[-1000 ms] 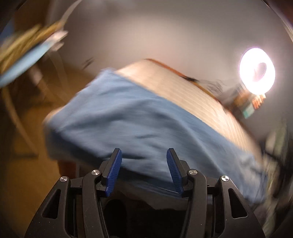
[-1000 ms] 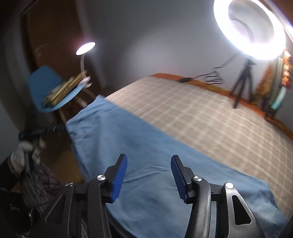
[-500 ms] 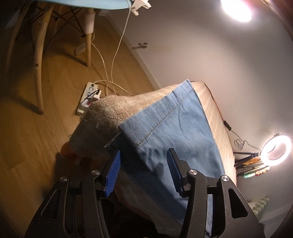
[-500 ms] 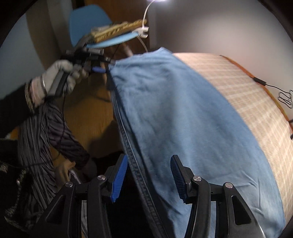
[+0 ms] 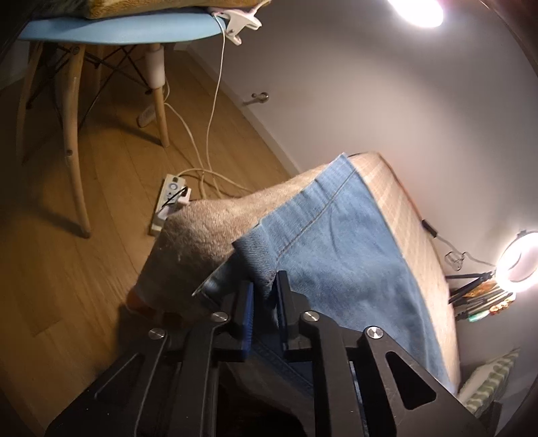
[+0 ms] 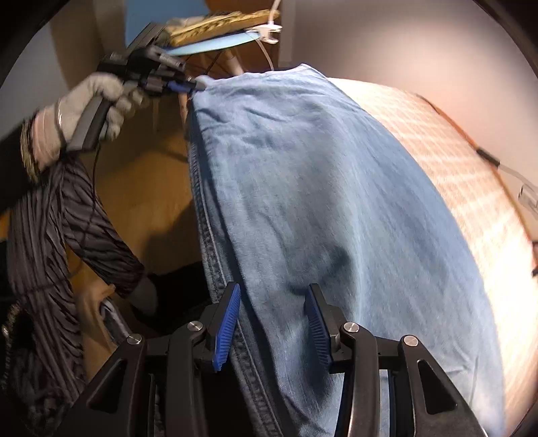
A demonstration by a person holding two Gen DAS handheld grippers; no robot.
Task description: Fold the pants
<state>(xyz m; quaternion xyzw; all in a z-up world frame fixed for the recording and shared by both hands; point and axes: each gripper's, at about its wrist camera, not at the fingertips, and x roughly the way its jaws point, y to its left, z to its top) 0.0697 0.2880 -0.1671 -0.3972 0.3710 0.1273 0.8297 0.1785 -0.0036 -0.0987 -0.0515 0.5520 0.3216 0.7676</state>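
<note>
Light blue jeans lie flat along the near edge of a bed with a plaid cover. My left gripper is shut on the hem corner of a leg, which is lifted slightly off the cover. From the right wrist view, that left gripper is held by a gloved hand at the far end of the jeans. My right gripper straddles the side seam at the near end. Its jaws are closing with denim between the pads, which are not pressing on it.
A blue chair with wooden legs stands on the wood floor. A power strip and white cables lie beside the bed. A ring light on a tripod stands past the bed's far side. A striped sleeve is left of the jeans.
Both grippers swung down to the bed's near edge. The left jaws closed on the hem corner. The right jaws narrowed around the side seam.
</note>
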